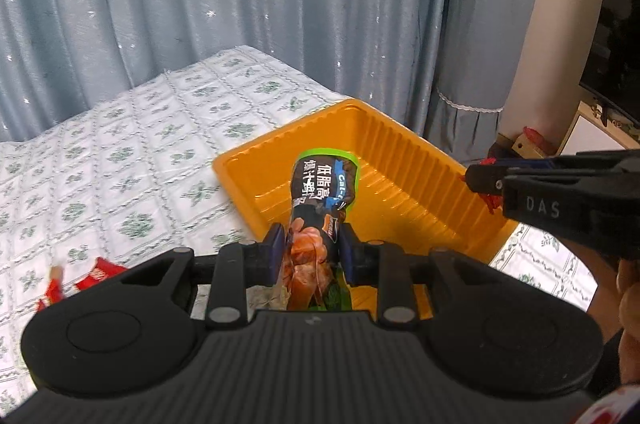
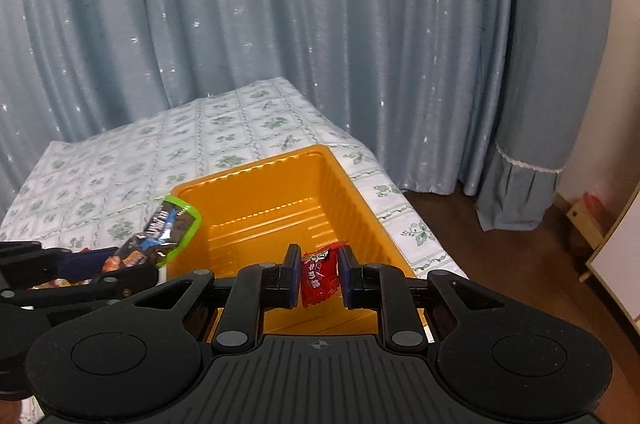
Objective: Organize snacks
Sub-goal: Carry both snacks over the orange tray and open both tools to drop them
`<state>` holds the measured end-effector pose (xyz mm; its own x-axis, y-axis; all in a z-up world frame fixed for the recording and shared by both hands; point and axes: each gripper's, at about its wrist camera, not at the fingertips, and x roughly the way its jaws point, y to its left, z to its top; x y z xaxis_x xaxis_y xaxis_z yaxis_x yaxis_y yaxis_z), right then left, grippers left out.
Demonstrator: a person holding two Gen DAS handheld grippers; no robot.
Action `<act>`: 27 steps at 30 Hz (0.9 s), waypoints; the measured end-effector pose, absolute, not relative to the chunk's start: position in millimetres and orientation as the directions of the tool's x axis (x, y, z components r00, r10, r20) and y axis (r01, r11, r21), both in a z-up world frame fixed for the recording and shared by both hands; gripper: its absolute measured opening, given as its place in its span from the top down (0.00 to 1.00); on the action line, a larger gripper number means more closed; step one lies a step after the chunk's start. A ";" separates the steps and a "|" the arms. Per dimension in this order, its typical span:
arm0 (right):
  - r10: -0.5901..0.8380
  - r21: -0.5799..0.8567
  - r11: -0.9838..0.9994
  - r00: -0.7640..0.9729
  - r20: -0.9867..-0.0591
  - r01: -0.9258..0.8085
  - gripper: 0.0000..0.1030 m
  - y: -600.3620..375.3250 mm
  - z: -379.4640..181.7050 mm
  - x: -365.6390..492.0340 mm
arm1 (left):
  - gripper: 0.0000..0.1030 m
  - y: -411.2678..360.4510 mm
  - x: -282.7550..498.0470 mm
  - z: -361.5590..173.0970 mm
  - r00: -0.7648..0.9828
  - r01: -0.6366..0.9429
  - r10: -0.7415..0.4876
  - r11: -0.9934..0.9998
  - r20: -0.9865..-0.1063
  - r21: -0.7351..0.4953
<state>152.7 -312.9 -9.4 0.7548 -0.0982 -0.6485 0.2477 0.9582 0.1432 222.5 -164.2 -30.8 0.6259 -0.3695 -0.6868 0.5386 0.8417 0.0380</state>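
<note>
Left tool (image 1: 308, 248) clenching dark snack pouch (image 1: 324, 191), right tool (image 2: 319, 270) pinching red packet (image 2: 320, 274), lower ends hidden

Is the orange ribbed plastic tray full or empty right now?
Empty, as far as shown. The orange ribbed plastic tray has a bare floor in the right wrist view; both snack packets are held above it, and its near end is hidden.

A floral-quilted bed (image 1: 132, 159) carries an orange tray (image 1: 420, 159) and red wrappers (image 1: 96, 274).
</note>
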 end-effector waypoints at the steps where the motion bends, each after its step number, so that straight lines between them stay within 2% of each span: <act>1: -0.097 0.148 0.957 0.753 -0.651 0.251 0.81 -315.4 -10.8 153.1 | 0.74 -167.8 225.3 -33.2 0.623 0.537 -0.364 0.842 -0.692 0.041; 15: -0.078 0.180 0.946 0.727 -0.682 0.270 0.81 -321.5 -35.4 179.4 | 0.74 -180.3 249.7 -58.1 0.591 0.551 -0.360 0.834 -0.722 0.035; 16: -0.078 0.180 0.946 0.727 -0.683 0.271 0.81 -322.1 -36.3 181.0 | 0.69 -180.5 250.9 -59.8 0.589 0.555 -0.366 0.832 -0.721 0.031; 17: -0.078 0.182 0.945 0.726 -0.683 0.273 0.81 -323.1 -36.7 181.4 | 0.60 -180.7 251.6 -61.0 0.588 0.555 -0.367 0.831 -0.721 0.030; 18: -0.078 0.184 0.944 0.726 -0.684 0.274 0.81 -323.8 -36.8 181.6 | 0.58 -180.0 251.7 -61.4 0.589 0.555 -0.368 0.831 -0.719 0.029; 27: -0.060 0.204 0.942 0.731 -0.680 0.267 0.81 -325.6 -36.9 179.9 | 0.58 -153.4 239.4 -51.2 0.637 0.509 -0.342 0.860 -0.691 0.043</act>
<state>179.9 -325.6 -36.9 0.7307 -0.0596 -0.6801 0.2666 0.9420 0.2039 239.4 -153.4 -51.2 0.6368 -0.3425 -0.6908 0.5090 0.8597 0.0429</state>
